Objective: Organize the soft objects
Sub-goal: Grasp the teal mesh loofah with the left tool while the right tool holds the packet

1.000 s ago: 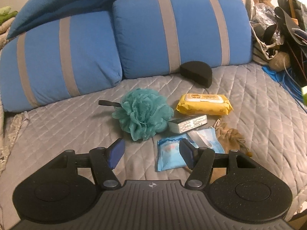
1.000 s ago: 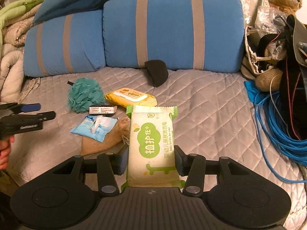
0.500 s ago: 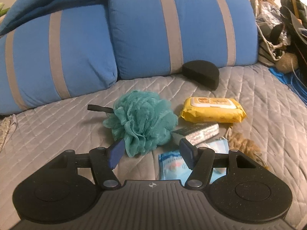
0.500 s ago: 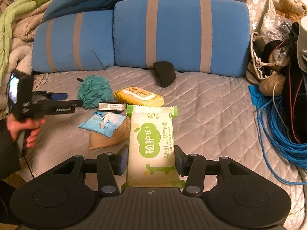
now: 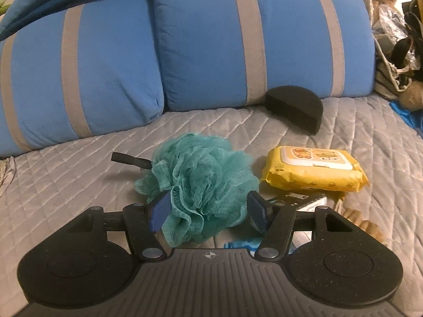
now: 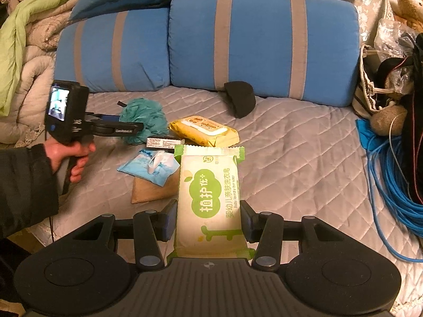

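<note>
Both grippers point down at a grey quilted bed [image 6: 290,142]. Left gripper [image 5: 208,208] has its jaws spread either side of a teal bath pouf [image 5: 198,179]; the blue pads [image 5: 160,207] sit at the pouf's flanks, though whether they press the mesh cannot be told. Right gripper [image 6: 208,220] is pinching a green-and-white laundry soap pack [image 6: 208,200], its pads pressed to the pack's long sides.

Only the left wrist view shows the pouf's black strap [image 5: 129,159] trailing left, and the yellow wipes pack [image 5: 314,171] just right of the pouf in close detail, with a small dark box [image 5: 304,202] beneath its front edge and a black half-round foam piece [image 5: 296,105] lying against the blue striped cushion [image 5: 264,39].

Only the right wrist view shows the person's hand [image 6: 71,155] and dark sleeve [image 6: 26,185] holding the left tool, its small screen lit, reaching towards the pouf from the left. It alone also shows a light blue pouch [image 6: 148,166] lying on a tan bag [image 6: 150,192] just left of the soap pack, a coil of blue cable [image 6: 391,185] at the right edge, and pale bedding [image 6: 26,52] heaped at the left
</note>
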Motion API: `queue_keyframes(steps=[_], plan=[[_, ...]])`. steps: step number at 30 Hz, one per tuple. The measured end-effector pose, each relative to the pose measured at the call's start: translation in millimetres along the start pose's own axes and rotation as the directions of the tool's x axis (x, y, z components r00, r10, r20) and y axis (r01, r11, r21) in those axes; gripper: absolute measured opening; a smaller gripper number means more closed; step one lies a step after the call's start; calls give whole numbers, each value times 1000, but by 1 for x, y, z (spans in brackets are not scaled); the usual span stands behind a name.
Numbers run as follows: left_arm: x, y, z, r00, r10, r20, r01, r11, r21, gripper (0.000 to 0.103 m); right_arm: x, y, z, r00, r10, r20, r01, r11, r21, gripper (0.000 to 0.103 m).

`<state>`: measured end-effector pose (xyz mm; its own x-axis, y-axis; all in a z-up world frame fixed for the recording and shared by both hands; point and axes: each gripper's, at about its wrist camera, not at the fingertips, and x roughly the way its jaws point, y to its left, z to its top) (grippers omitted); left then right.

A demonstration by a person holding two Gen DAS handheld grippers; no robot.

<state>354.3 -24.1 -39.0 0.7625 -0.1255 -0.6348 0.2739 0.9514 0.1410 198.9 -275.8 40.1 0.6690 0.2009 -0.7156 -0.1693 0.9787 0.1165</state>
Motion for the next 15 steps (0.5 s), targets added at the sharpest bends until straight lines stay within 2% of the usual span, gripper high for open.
queue_keyframes(steps=[4, 6, 9, 15], plan=[[4, 1, 1, 1000, -23, 1, 23, 1000, -15, 59, 1, 1, 0, 1000, 10, -2, -10, 1000, -8, 51], [6, 1, 2, 999, -33, -10, 32, 999, -21, 28, 1, 2, 1, 1000, 15, -1, -15, 1000, -10, 51], [7, 1, 3, 998, -48, -27, 48, 999, -26, 19, 2, 2, 1, 1000, 17, -1, -17, 1000, -14, 51], [0, 12, 6, 997, -76, -26, 74, 994, -75, 10, 4, 0, 2, 1000, 8, -4, -8, 1000, -8, 51]])
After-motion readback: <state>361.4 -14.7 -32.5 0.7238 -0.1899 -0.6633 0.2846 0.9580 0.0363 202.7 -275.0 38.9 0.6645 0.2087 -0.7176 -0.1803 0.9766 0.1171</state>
